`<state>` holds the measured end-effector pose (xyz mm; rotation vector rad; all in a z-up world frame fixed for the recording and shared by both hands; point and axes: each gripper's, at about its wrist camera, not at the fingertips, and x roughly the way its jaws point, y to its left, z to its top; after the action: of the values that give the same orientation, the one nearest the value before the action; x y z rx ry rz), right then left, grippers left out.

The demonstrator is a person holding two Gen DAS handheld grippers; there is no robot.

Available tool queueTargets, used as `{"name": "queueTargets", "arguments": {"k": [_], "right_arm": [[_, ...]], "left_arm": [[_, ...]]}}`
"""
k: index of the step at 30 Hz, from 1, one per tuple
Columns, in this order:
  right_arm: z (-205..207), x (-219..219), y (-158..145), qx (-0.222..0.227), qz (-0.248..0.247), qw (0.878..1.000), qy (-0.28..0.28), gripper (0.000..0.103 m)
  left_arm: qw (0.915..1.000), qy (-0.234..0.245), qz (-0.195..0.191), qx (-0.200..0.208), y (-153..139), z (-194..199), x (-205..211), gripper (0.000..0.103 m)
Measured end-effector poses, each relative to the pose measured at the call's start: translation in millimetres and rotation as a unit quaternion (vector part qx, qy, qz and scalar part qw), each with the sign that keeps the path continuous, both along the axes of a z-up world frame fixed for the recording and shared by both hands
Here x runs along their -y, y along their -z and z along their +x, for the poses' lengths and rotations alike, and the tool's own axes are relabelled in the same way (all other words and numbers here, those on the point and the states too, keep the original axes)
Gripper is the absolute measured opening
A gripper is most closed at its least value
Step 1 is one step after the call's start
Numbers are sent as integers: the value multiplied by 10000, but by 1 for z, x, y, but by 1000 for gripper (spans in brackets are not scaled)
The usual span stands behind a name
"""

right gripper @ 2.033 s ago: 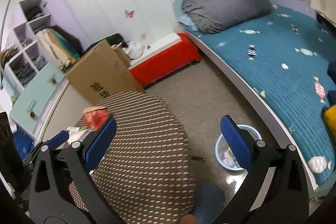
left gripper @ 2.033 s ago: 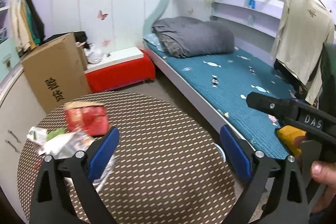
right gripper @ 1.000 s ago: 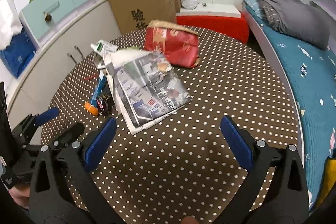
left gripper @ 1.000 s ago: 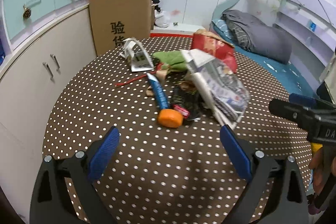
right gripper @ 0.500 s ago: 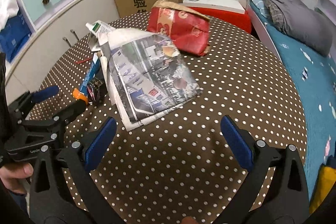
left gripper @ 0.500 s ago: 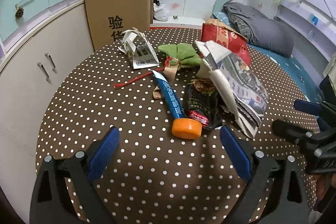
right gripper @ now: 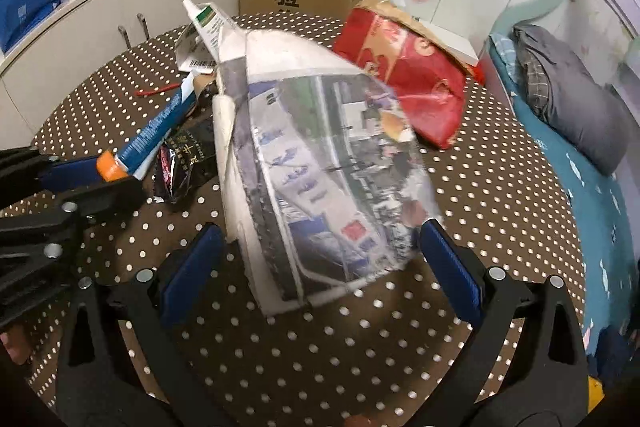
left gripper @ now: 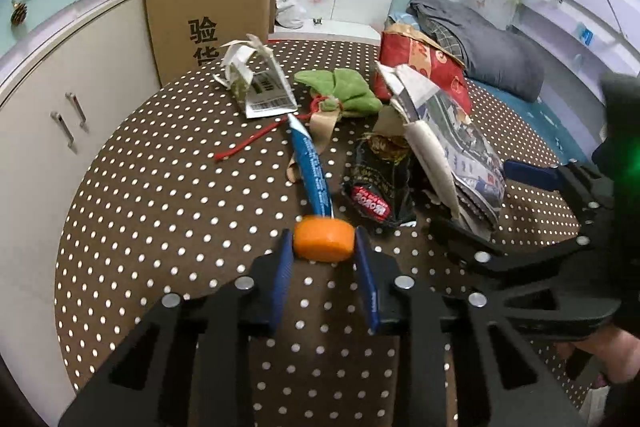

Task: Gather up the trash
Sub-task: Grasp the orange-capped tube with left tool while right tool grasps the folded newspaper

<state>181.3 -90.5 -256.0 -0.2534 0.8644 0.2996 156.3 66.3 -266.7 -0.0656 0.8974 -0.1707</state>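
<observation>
While the left gripper (left gripper: 324, 259) pinches the orange cap (left gripper: 323, 240) of the blue tube (left gripper: 311, 171) between its blue pads (left gripper: 280, 279), the tube runs away from it toward twelve o'clock across the brown polka-dot table (left gripper: 160, 211). In the left wrist view a black snack wrapper (left gripper: 378, 183) lies just beside the tube at its three o'clock, and the folded newspaper (left gripper: 452, 147) leans beyond that, touching the wrapper's far edge. A green cloth pouch (left gripper: 344, 91) sits at twelve o'clock from the tube's tip, with a red string (left gripper: 248, 143) trailing toward nine o'clock and a crumpled paper label (left gripper: 260, 87) at about eleven. A red paper bag (left gripper: 424, 67) stands at one o'clock behind the newspaper. The right gripper (right gripper: 320, 267) is spread wide, its fingers (right gripper: 448, 267) standing on either side of the newspaper's near end (right gripper: 320, 187) without closing on it; whether the pads touch the paper cannot be told. From the right wrist view, the left gripper and the capped tube (right gripper: 152, 139) appear at nine o'clock, the red bag (right gripper: 404, 75) at one o'clock. A cardboard box (left gripper: 208, 15) stands past the table's far rim, and a bed with a grey quilt (left gripper: 480, 43) lies at two o'clock.
</observation>
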Motion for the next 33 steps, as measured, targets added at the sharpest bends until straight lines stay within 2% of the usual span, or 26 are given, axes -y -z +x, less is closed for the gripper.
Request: {"name": "queueTargets", "arguments": {"k": [1,2,4,6,8,11,14,18,22,25,27,29,33], "right_arm": [[1,1,0,-13,38,10000,6,91],[0,2,-1,26,50,10000,22,78],[-2,6,-4,87,150,9998,7,71],[-3,12,-7,66,341,9994,-21,60],[-6,20,-13,36,590,9983,-14,41],[-8,34,-22,18,947,9954,120,34],[-10,52,-34,30,1327,9908,255,32],[-14,58,-48,169,1327,9907,244,31],[-9,44,-46,240,869,9959,62,32],[-8,21,-32,179,428,9987,-209,53],[-11,13,-24,166,282,9989,-345,53],[-12,3,-19,197,121,9988,-432,60],[-7,-12,-15,422,-158,9980,-451,60]], "left_arm": [[10000,-30,15,8,0,-2,-1,30],[10000,-54,28,20,0,-4,-2,30],[9999,-100,-10,33,1,-9,-4,30],[9999,-140,-47,38,1,-13,-5,30],[9998,-169,-92,34,1,-16,-7,30],[9997,-198,-135,67,-2,-20,-7,30],[9996,-204,-161,135,-6,-24,-6,30],[9995,-199,-180,188,-9,-26,-4,29],[9994,-209,-200,215,-10,-28,-2,29],[9993,-242,-197,214,-11,-32,0,29],[9993,-262,-186,210,-11,-35,-1,29],[9993,-274,-165,191,-10,-37,-2,29],[9993,-304,-167,167,-9,-38,-4,29]]}}
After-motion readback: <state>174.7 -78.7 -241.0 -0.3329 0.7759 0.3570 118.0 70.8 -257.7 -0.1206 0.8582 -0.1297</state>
